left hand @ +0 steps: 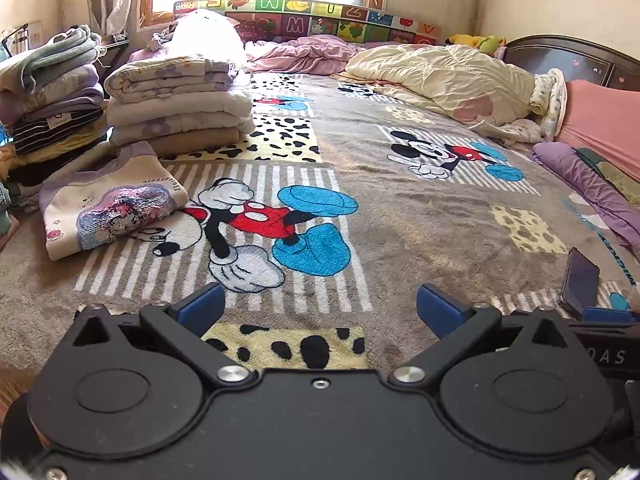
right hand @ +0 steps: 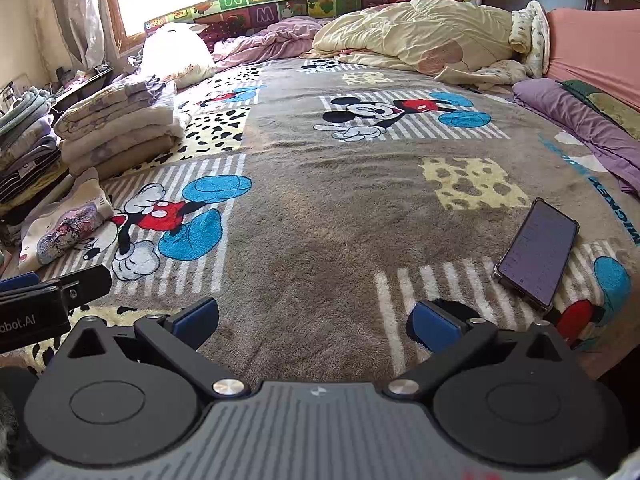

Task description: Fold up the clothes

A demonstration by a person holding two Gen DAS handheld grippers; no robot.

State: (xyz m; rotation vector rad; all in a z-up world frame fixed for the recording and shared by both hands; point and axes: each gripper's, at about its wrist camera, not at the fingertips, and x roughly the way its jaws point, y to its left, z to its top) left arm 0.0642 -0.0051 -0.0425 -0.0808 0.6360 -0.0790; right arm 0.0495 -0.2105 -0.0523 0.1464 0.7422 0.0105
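at the far left a pile of folded clothes [left hand: 48, 96] stands beside a stack of folded quilts [left hand: 180, 104], with a folded cream sweatshirt [left hand: 108, 208] lying flat on the bed [left hand: 400, 216] just in front. the left gripper [left hand: 316, 308] hovers low over the blanket, jaws apart and empty. the right gripper [right hand: 312, 316] does likewise, jaws apart. a phone [right hand: 536, 252], screen seemingly lit, lies near the right edge

We count one phone [right hand: 536, 254], one folded cream sweatshirt [left hand: 108, 200] lying alone, two stacks of folded laundry [left hand: 180, 108] [left hand: 52, 92], one rumpled cream quilt [left hand: 440, 76], and two grippers [left hand: 318, 306] [right hand: 314, 318].
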